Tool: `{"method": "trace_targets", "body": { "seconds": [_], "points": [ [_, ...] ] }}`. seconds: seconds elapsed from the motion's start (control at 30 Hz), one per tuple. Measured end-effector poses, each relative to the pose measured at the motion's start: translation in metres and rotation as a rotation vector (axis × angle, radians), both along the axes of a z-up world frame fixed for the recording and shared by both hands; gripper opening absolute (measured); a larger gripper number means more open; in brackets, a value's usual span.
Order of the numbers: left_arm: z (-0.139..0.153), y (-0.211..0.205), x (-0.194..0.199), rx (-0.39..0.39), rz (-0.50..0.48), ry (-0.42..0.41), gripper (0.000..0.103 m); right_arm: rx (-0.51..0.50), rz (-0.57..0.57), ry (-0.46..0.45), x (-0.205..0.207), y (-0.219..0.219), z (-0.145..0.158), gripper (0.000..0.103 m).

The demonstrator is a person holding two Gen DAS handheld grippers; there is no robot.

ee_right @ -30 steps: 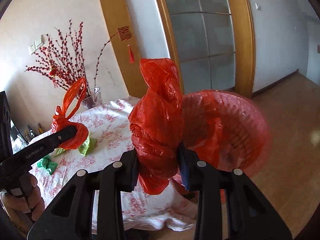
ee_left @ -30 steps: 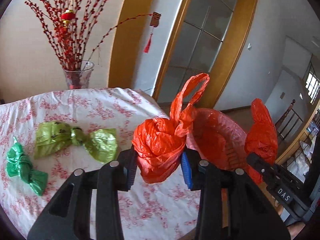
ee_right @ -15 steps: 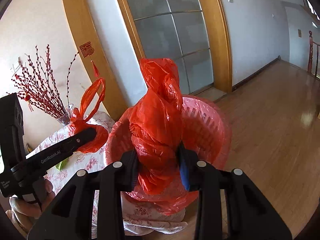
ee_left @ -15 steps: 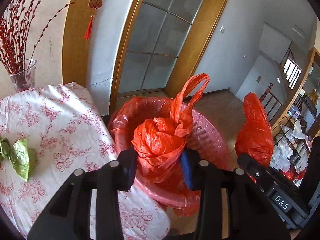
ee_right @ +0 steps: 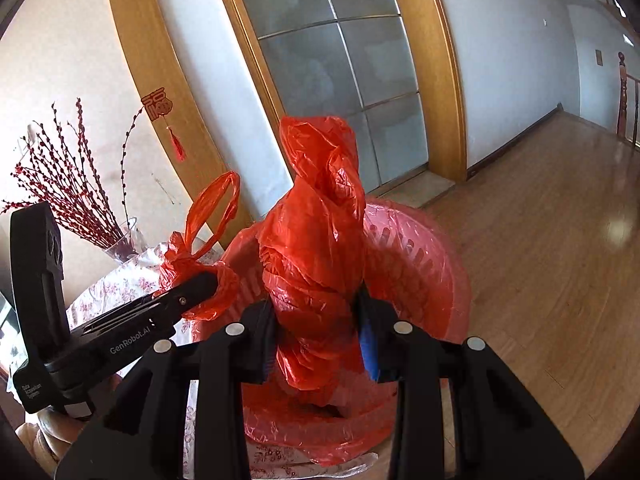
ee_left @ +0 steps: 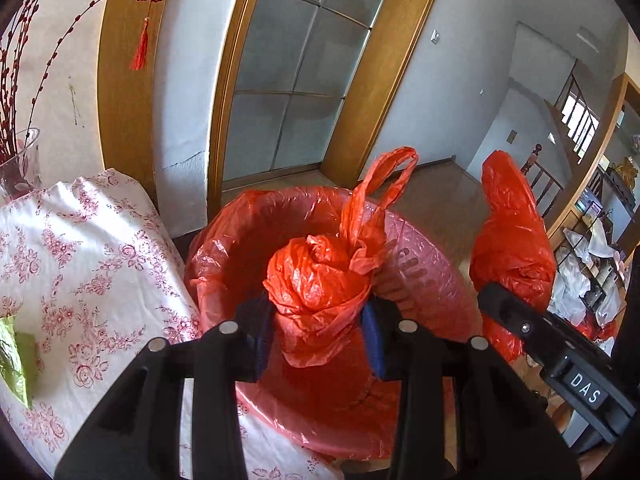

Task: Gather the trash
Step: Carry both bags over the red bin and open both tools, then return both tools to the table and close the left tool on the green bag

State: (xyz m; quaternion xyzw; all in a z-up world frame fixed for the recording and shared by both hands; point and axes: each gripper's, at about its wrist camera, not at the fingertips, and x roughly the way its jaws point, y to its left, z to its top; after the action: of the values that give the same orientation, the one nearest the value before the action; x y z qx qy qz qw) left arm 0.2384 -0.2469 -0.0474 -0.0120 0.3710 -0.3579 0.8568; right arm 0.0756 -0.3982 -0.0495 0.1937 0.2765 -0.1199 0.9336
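My left gripper is shut on a knotted red trash bag with a loop handle and holds it above the open mouth of a pink waste basket lined with a red bag. My right gripper is shut on a second, taller red trash bag, also above the basket. Each gripper shows in the other's view: the right one with its bag at the right, the left one with its bag at the left.
A table with a floral cloth stands left of the basket, with a green bag at its edge and a glass vase of red branches. A glass door with a wooden frame is behind. Wooden floor lies to the right.
Both grippers swung right from over the table to above the basket, each still holding its red bag. The green bags on the table have slid almost out of view.
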Motion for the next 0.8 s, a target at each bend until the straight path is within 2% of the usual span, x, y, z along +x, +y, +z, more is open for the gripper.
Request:
{"method": "trace_targets", "body": {
  "seconds": [0.37,0.53,0.8],
  "points": [
    [-0.005,-0.012,0.003,0.018,-0.004,0.006,0.038,0.000,0.003,-0.019,0.007,-0.012,0.008,0.036],
    [-0.006,-0.011,0.003,0.028,0.015,0.009,0.049,0.023,-0.013,-0.035,0.006,-0.017,0.008,0.058],
    [-0.002,0.018,0.001,0.031,0.083,0.005,0.052,0.005,-0.043,-0.032,-0.005,-0.016,0.011,0.060]
  ]
}}
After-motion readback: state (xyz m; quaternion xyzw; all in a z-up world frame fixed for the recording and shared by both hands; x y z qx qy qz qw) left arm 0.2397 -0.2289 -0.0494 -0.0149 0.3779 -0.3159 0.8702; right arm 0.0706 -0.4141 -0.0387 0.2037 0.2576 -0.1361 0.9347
